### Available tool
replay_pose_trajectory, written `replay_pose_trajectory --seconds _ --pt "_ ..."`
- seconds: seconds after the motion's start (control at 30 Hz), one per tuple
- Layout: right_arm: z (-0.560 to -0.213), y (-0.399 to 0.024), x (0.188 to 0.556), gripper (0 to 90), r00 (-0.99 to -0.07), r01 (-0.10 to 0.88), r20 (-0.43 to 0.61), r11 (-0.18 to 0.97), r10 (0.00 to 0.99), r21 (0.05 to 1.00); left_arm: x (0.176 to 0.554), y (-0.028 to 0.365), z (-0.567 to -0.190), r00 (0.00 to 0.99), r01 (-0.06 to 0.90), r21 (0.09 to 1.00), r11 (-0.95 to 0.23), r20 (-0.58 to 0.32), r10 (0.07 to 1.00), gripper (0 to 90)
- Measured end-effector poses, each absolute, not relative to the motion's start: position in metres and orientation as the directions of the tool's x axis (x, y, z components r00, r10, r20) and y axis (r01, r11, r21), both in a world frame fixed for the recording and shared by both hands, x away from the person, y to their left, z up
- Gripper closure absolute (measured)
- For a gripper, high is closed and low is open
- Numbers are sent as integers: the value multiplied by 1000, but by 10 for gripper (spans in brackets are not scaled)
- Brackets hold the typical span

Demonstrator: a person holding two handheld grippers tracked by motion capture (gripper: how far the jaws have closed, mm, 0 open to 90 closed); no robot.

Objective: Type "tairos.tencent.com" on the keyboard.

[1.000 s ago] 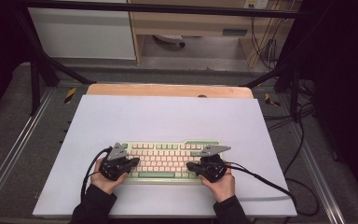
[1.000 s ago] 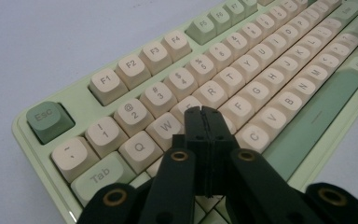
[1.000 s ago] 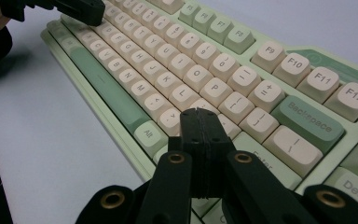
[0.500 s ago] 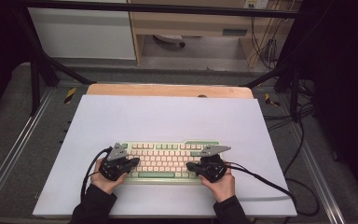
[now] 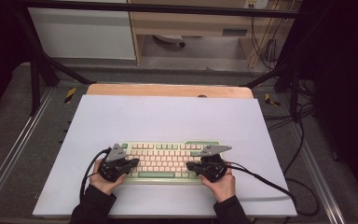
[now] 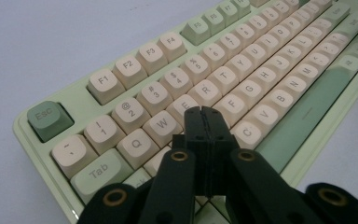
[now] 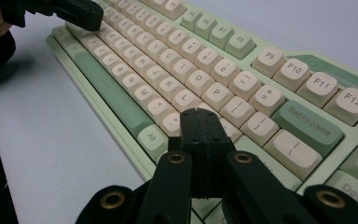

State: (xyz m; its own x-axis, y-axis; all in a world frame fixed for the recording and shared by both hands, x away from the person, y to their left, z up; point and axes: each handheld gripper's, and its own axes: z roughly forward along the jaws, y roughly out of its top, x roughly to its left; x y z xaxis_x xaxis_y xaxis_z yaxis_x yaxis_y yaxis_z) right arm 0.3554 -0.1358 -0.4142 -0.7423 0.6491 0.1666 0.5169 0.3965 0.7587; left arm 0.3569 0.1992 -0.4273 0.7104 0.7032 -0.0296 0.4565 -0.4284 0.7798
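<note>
High view shows a pale green keyboard (image 5: 168, 161) lying near the front edge of the white bench (image 5: 168, 116). Left hand-held gripper (image 5: 133, 162) sits over its left end and right hand-held gripper (image 5: 189, 165) over its right end, each with jaws pressed together, pinching nothing, above the keys.

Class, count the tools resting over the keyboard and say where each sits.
2. The left tool is over the keyboard's left end, the right tool over its right end; both shut.
</note>
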Motion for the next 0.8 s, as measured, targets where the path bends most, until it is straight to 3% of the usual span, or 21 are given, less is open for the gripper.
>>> replay_pose_trajectory --seconds 0.8 --pt "-408 -124 358 900 -754 507 163 406 637 760 347 218 -420 690 465 796 -386 -52 722 900"
